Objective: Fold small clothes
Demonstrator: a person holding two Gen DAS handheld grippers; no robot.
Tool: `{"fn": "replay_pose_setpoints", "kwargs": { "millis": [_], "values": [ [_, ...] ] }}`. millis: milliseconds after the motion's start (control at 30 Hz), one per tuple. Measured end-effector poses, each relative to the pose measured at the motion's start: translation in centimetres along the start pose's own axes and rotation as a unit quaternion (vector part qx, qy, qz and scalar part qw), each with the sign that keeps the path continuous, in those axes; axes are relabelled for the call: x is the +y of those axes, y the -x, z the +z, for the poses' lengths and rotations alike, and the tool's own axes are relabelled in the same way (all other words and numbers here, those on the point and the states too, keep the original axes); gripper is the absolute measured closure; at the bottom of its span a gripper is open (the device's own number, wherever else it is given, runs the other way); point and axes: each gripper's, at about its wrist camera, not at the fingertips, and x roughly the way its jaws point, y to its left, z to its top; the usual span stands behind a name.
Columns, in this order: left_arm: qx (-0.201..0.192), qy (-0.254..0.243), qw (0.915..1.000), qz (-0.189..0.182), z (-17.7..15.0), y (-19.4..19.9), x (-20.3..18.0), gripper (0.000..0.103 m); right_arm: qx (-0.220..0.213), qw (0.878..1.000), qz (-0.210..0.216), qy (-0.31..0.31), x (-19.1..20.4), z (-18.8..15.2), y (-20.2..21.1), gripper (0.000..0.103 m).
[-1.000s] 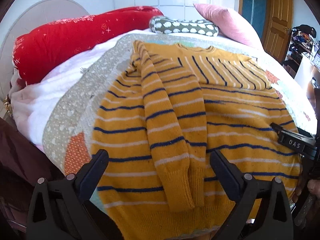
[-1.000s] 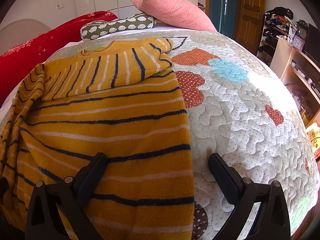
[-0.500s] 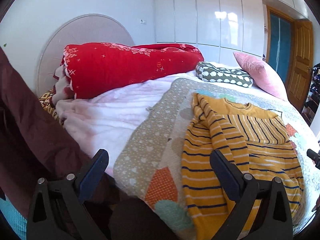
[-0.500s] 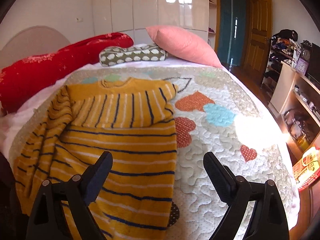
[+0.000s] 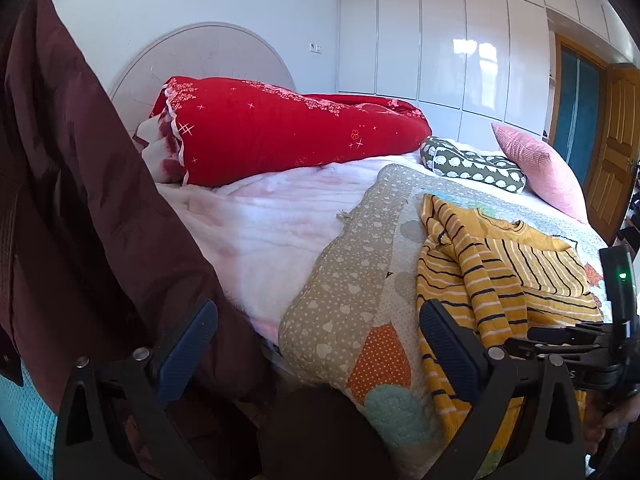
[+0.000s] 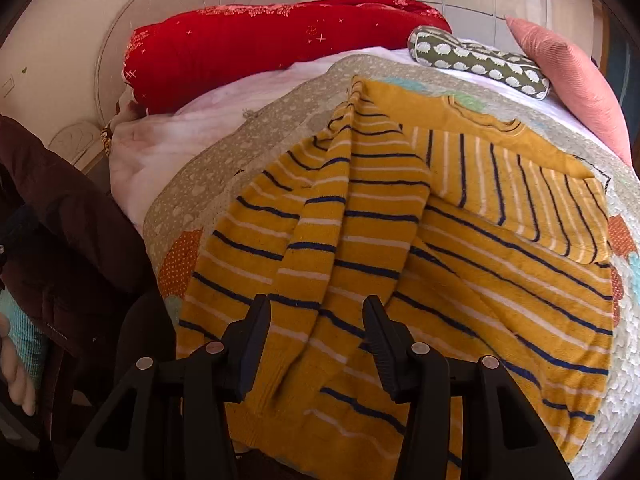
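Observation:
A mustard sweater (image 6: 460,248) with navy and white stripes lies flat on the patterned quilt (image 6: 624,380), both sleeves folded over its body. My right gripper (image 6: 316,340) hovers over the near end of the folded left sleeve (image 6: 340,240). Its jaws are closing, with the sleeve's knit below and between them and no pad pressing on it. In the left wrist view the sweater (image 5: 500,280) is at the right. My left gripper (image 5: 316,344) stands open and empty off its left side, over the bed's edge. The right gripper (image 5: 568,336) shows at the far right.
A rolled red duvet (image 5: 280,132), a green patterned pillow (image 5: 472,164) and a pink pillow (image 5: 540,176) lie at the head of the bed. A person's dark maroon jacket (image 5: 80,220) fills the left side. A hand (image 6: 16,368) shows at the left edge.
My left gripper drew back off the sweater toward the bed's left edge and tilted up. My right gripper swung left from the sweater's right side over the folded sleeve, its jaws narrowing.

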Motion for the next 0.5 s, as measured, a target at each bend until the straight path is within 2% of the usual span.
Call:
{"fn": "replay_pose_setpoints", "kwargs": {
  "millis": [100, 133, 200, 233, 333, 500],
  "values": [
    [0.003, 0.003, 1.0000, -0.002, -0.6, -0.4, 0.9, 0.002, 0.036, 0.999, -0.015, 0.010, 0.5, 0.0, -3.1, 0.053],
    [0.004, 0.004, 1.0000, -0.001, -0.8, -0.6, 1.2, 0.002, 0.042, 0.999, -0.017, 0.013, 0.8, 0.1, -3.6, 0.071],
    [0.008, 0.008, 0.9999, 0.000, -1.2, -1.0, 1.8, 0.002, 0.048, 0.999, -0.021, 0.013, 1.2, 0.4, -3.5, 0.090],
    [0.011, 0.011, 0.9999, 0.000, -1.4, -1.3, 2.0, 0.002, 0.044, 0.999, -0.011, 0.011, 1.5, 0.9, -3.2, 0.096],
    [0.021, 0.025, 0.9994, -0.003, -1.9, -1.9, 2.8, 0.002, 0.036, 0.998, 0.051, 0.003, 3.1, 3.3, -2.7, 0.098],
    [0.024, 0.037, 0.9990, -0.005, -2.2, -1.9, 4.0, 0.002, 0.035, 0.991, 0.128, 0.001, 8.0, 7.8, -4.6, 0.098]
  ]
}}
